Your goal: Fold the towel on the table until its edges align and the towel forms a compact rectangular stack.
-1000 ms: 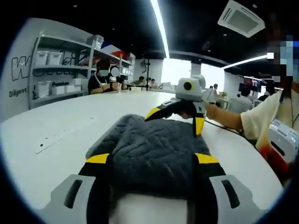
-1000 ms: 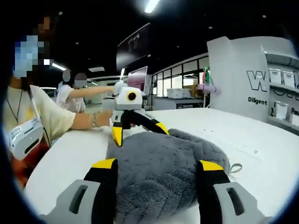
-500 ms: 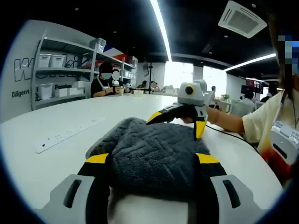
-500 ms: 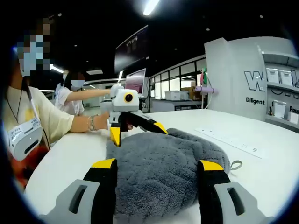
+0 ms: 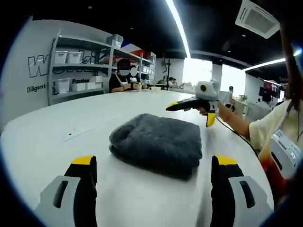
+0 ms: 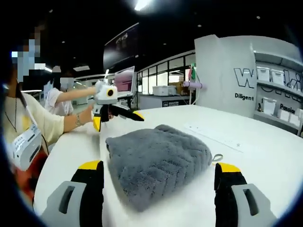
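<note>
- Left gripper (image 5: pixel 150 182): jaws spread wide and released, resting apart from the cloth, with bare white worktop (image 5: pixel 57 123) between them.
- Right gripper (image 6: pixel 158 187): likewise released, jaws wide apart.
- Dark grey plush towel (image 5: pixel 158 142), folded into a compact rectangular stack, lies on the worktop at 12 o'clock of each gripper.

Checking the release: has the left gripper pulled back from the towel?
Yes. The left gripper has backed off the grey towel; bare table now lies between them.
</note>
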A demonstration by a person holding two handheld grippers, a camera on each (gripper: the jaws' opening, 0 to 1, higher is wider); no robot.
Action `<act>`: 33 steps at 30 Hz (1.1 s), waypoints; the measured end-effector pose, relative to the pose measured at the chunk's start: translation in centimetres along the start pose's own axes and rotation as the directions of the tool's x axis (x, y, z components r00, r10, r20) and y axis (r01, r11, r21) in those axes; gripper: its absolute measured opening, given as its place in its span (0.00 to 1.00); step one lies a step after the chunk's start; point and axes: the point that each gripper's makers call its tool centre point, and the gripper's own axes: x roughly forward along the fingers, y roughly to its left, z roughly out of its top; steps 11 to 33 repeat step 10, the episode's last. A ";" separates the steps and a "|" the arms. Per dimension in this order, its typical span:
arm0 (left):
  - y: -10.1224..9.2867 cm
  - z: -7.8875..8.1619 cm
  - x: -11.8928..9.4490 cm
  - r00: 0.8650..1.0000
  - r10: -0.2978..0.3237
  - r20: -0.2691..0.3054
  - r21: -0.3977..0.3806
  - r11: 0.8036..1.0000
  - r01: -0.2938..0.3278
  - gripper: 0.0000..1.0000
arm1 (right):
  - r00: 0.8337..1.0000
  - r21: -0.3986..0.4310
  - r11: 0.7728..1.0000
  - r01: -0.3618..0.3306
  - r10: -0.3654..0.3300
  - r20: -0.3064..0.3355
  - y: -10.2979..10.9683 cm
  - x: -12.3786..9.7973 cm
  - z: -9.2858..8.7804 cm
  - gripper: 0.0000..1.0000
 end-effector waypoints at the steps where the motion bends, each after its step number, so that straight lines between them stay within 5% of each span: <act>1: 0.1 -0.7 -0.7 1.000 0.014 -0.012 -0.010 1.000 -0.014 0.99 | 1.000 0.000 1.000 0.004 -0.004 0.000 -0.1 -0.4 0.0 0.99; 10: 1.0 -3.4 -5.2 0.996 0.088 -0.010 -0.064 0.994 -0.089 0.99 | 0.997 -0.064 0.997 0.041 -0.045 -0.068 -0.4 -3.1 -2.1 0.99; 33: 1.0 -3.4 -5.2 0.996 0.088 -0.010 -0.064 0.994 -0.089 0.99 | 0.997 -0.064 0.997 0.041 -0.045 -0.068 -0.4 -3.1 -2.1 0.99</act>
